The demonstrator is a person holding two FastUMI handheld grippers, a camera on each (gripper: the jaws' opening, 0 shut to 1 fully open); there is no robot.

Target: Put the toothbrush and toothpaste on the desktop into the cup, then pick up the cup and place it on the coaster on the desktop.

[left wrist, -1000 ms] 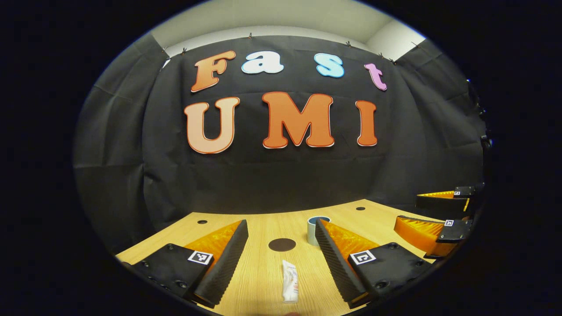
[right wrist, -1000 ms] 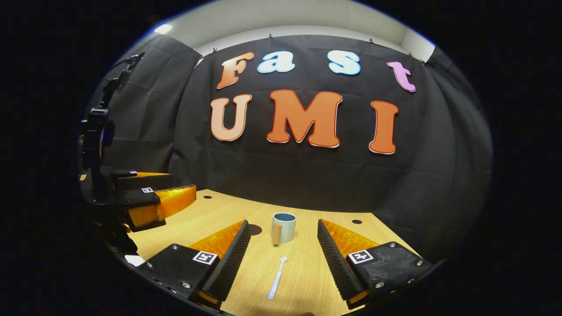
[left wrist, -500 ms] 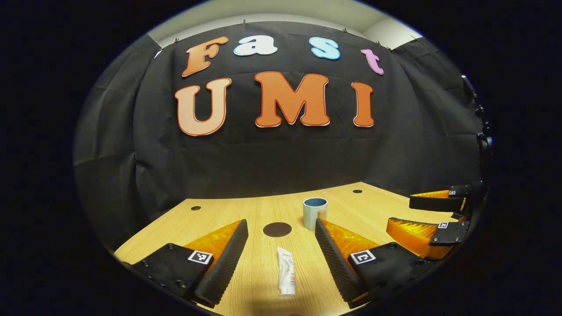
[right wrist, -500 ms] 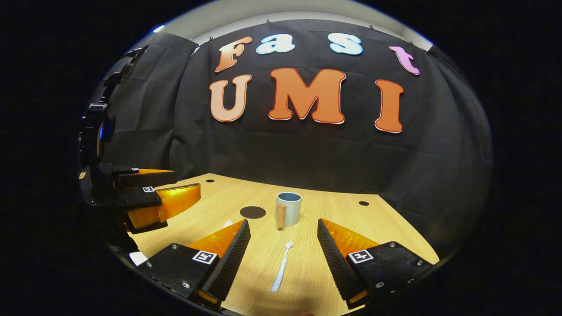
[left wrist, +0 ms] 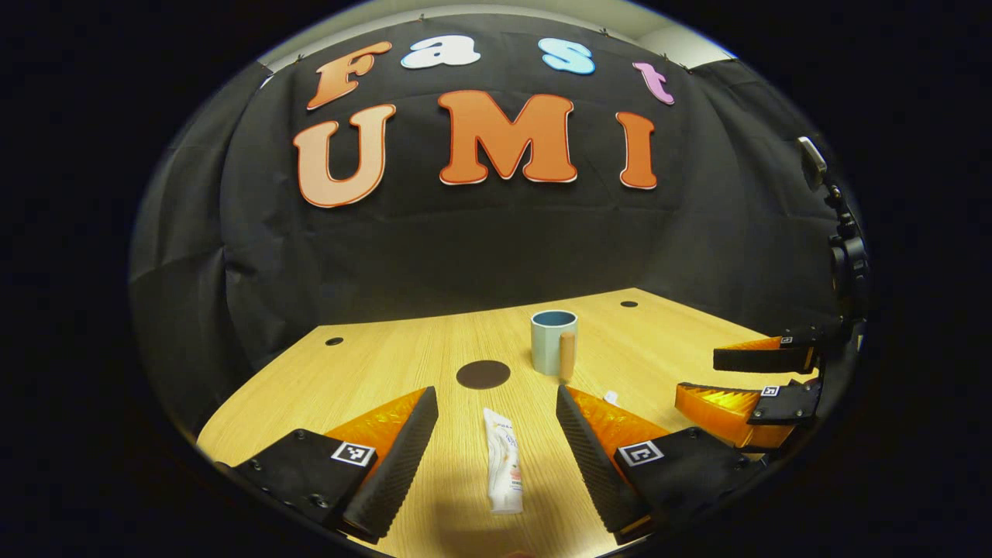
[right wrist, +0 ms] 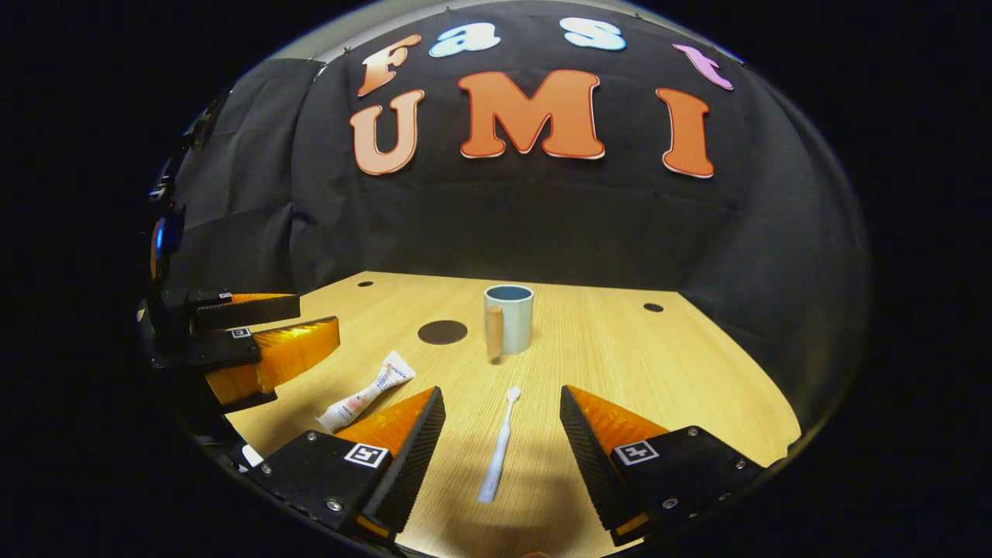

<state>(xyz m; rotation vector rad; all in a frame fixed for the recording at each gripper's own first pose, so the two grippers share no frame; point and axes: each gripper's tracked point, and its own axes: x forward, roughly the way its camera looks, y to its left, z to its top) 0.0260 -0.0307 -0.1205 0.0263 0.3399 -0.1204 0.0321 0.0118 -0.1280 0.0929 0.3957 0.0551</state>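
Note:
A white toothpaste tube (left wrist: 502, 462) lies flat on the wooden desktop (left wrist: 372, 372) between the fingers of my left gripper (left wrist: 496, 415), which is open above it. In the right gripper view a white toothbrush (right wrist: 499, 446) lies between the fingers of my open right gripper (right wrist: 502, 407), head pointing away. A pale blue cup (right wrist: 508, 317) with a wooden handle stands upright beyond it, and it is also in the left gripper view (left wrist: 553, 341). The dark round coaster (left wrist: 483, 374) lies left of the cup. Nothing is held.
The right gripper (left wrist: 756, 380) hovers at the right edge of the left gripper view; the left gripper (right wrist: 256, 349) is at the left of the right gripper view, near the toothpaste tube (right wrist: 366, 391). Small dark holes (right wrist: 653, 307) mark the desktop's far corners.
Both cameras have tilted down and lifted, so more of the desktop shows. The toothpaste and toothbrush now lie farther up between the fingers. Nothing was grasped.

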